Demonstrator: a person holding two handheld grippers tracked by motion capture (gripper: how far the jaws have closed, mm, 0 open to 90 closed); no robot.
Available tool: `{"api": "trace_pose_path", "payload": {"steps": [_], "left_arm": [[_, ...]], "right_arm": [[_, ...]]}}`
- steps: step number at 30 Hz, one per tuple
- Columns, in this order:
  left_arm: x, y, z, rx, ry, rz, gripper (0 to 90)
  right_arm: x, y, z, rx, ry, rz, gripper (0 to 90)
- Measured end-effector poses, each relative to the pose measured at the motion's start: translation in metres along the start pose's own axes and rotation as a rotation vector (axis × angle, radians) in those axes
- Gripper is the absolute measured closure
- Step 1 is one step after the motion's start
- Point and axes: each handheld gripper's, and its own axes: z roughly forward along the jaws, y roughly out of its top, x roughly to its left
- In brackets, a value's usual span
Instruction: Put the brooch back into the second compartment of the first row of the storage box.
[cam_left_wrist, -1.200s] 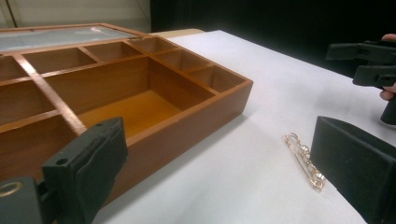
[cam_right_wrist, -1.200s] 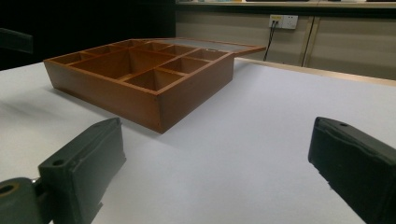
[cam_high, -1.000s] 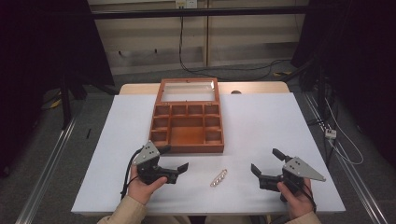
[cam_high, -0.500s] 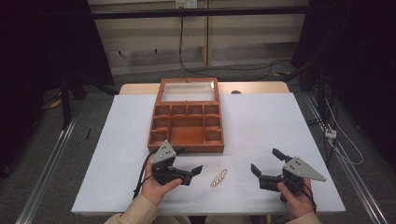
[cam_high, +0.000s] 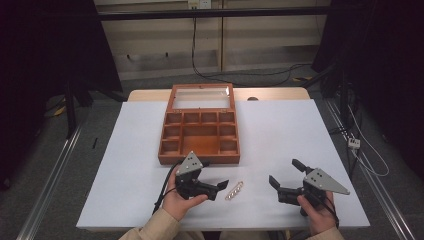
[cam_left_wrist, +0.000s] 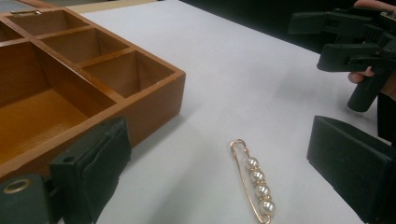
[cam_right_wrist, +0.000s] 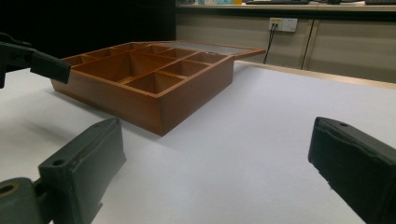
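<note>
A gold safety-pin brooch with several pearls (cam_high: 234, 190) (cam_left_wrist: 254, 183) lies flat on the white table (cam_high: 280, 130), in front of an open wooden jewellery box (cam_high: 200, 131) (cam_left_wrist: 154, 98) (cam_right_wrist: 154, 93) with several empty compartments. My left gripper (cam_high: 216, 178) (cam_left_wrist: 219, 158) is open and sits just left of the brooch, its jaws on either side of it in the left gripper view without touching it. My right gripper (cam_high: 284, 172) (cam_right_wrist: 215, 163) is open near the front right of the table, empty and aimed at the box corner.
The box's glass lid (cam_high: 202, 96) lies folded back toward the table's far edge. White table surface spreads to the left and right of the box. The table's front edge runs just under both hands. Cables trail on the floor behind (cam_high: 240, 75).
My left gripper has moved to the right along the front of the box until its jaws stand around the brooch. The right gripper and the brooch have stayed where they were.
</note>
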Motion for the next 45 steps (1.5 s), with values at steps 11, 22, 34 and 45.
{"api": "trace_pose_path", "payload": {"steps": [11,22,34,45], "left_arm": [[-0.008,-0.002,0.014,0.064,-0.018,0.033,9.5],[-0.013,-0.005,0.026,0.116,-0.02,0.042,12.7],[-0.018,-0.009,0.037,0.183,-0.042,0.057,26.6],[-0.025,-0.014,0.046,0.257,-0.059,0.087,51.8]], "right_arm": [[-0.001,0.0,-0.001,-0.001,-0.002,-0.005,3.1],[-0.001,0.0,-0.001,-0.001,-0.002,-0.006,3.1],[-0.001,0.0,-0.001,-0.001,0.0,-0.004,3.1],[-0.001,0.0,-0.001,-0.003,0.003,-0.003,3.1]]}}
